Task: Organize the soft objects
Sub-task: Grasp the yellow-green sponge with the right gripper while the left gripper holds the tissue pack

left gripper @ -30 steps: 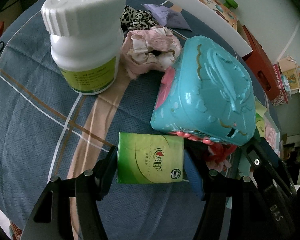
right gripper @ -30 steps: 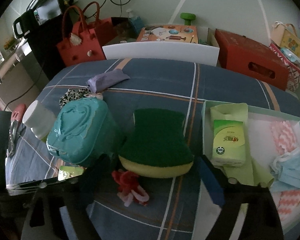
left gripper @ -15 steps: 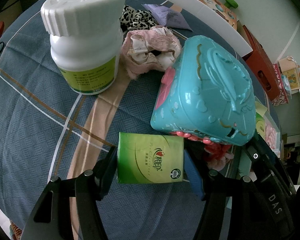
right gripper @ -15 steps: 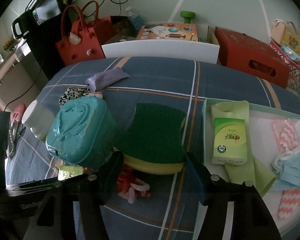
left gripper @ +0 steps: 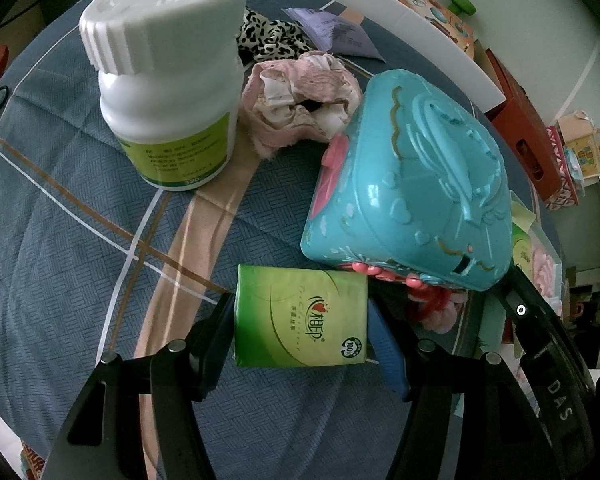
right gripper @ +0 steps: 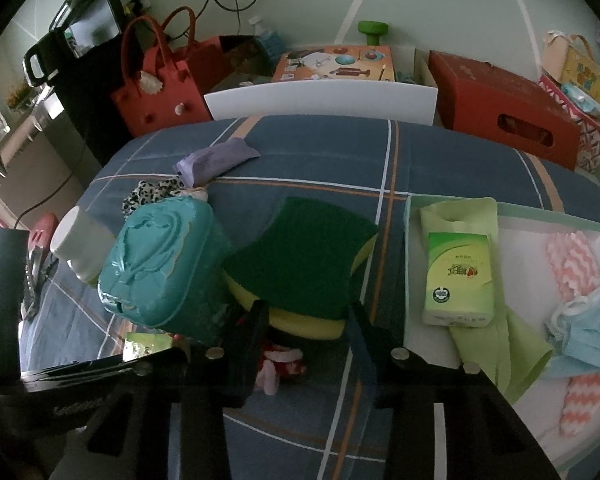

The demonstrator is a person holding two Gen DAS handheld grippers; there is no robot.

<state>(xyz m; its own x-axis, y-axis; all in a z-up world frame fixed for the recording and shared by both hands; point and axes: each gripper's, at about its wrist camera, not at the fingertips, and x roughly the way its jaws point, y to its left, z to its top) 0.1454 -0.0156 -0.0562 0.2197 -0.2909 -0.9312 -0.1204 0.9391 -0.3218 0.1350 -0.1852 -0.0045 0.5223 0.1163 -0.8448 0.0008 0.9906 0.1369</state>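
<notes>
Since a second ago the right gripper (right gripper: 306, 332) has slid forward and leftward, so that the green-topped sponge (right gripper: 300, 252) and the red-and-pink hair tie (right gripper: 278, 362), formerly ahead of its jaws, now sit at and between their tips, while the left view has hardly shifted. From the left wrist, the left gripper (left gripper: 302, 326) has its jaws standing on either side of the green tissue packet (left gripper: 300, 318), both inner faces just at the packet's short ends; whether they already pinch it I cannot tell, though it lies flat on the plaid desk (left gripper: 60, 240). Ahead of those jaws and to their right stands the teal toy case (left gripper: 408, 192), with a pink scrunchie (left gripper: 300, 108) and a white pill bottle (left gripper: 168, 92) farther ahead to the left. From the right wrist, the jaws are spread wide with nothing gripped, the sponge's yellow edge between the tips and the hair tie low between them. To their right lies the shallow tray (right gripper: 412, 216), already holding a second tissue packet (right gripper: 458, 280), a green cloth (right gripper: 500, 340), a blue face mask (right gripper: 584, 332) and a pink zigzag cloth (right gripper: 572, 264). I judge the step to be picking up soft items for the tray: next the left jaws must squeeze and lift the packet clear of the toy case, and the right must settle on either the sponge or the hair tie before closing.
</notes>
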